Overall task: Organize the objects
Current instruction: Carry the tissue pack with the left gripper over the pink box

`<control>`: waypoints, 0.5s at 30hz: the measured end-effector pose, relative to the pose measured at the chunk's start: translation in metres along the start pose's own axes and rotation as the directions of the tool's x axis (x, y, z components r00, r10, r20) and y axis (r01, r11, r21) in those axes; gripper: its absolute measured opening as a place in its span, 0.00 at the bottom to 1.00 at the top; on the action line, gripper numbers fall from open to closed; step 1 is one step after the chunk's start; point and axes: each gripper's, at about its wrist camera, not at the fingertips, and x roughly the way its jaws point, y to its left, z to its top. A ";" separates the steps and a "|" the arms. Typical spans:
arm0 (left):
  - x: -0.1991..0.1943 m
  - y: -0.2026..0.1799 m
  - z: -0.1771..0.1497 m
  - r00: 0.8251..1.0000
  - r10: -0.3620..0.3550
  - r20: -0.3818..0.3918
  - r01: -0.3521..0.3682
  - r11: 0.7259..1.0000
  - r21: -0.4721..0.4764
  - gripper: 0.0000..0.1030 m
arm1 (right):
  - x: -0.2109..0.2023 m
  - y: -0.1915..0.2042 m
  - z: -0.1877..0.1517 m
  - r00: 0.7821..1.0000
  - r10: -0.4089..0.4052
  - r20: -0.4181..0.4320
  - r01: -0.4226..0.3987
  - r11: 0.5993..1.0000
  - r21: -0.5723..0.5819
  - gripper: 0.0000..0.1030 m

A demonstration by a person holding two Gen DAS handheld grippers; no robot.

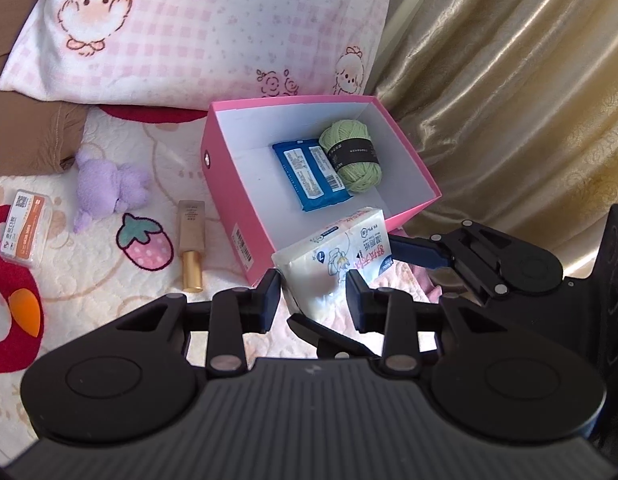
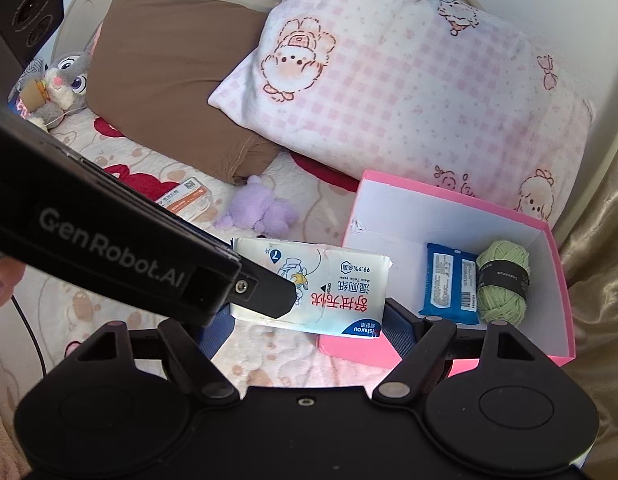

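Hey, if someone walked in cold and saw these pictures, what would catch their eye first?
Probably the white wet-wipes pack held between both grippers, just in front of the open pink box. Next, the green yarn ball and blue packet inside that box, with the big pink checked pillow behind.

Pink box (image 1: 229,184) with a white inside, holding a blue packet (image 1: 309,176) and a pale green yarn ball (image 1: 355,160) banded in black. White wipes pack (image 2: 329,284) printed with red lettering and a blue corner. Far pillow (image 1: 197,28) in pink-and-white check with cartoon figures; brown pillow (image 2: 169,80) to its left. Lilac plush toy (image 1: 109,188), gold tube (image 1: 191,240), cream bedspread (image 1: 109,280) with red shapes and a pink strawberry. Golden curtain (image 1: 509,80) at right.
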 end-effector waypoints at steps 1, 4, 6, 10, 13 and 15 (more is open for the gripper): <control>0.004 -0.005 0.004 1.000 -0.003 0.002 0.003 1.000 0.006 0.32 | 0.000 -0.008 0.000 1.000 -0.002 0.006 0.002 1.000 0.008 0.80; 0.019 -0.016 0.017 1.000 -0.010 0.000 0.010 1.000 0.008 0.32 | -0.001 -0.028 -0.002 1.000 -0.010 0.021 0.009 0.999 0.035 0.80; 0.029 -0.023 0.025 1.000 -0.020 0.003 0.020 1.000 0.010 0.32 | 0.001 -0.039 -0.003 0.999 -0.028 0.030 0.027 0.999 0.040 0.81; 0.054 -0.031 0.039 1.000 -0.028 0.002 0.028 1.000 -0.008 0.32 | 0.010 -0.061 -0.001 0.998 -0.050 0.023 0.049 0.998 0.029 0.83; 0.077 -0.034 0.052 0.999 -0.028 -0.015 0.028 0.999 -0.038 0.32 | 0.023 -0.082 0.001 0.999 -0.043 0.008 0.042 0.999 0.024 0.83; 0.093 -0.036 0.061 1.000 -0.020 -0.023 0.019 0.999 -0.046 0.32 | 0.032 -0.095 0.002 1.000 -0.025 -0.006 0.025 0.999 0.022 0.83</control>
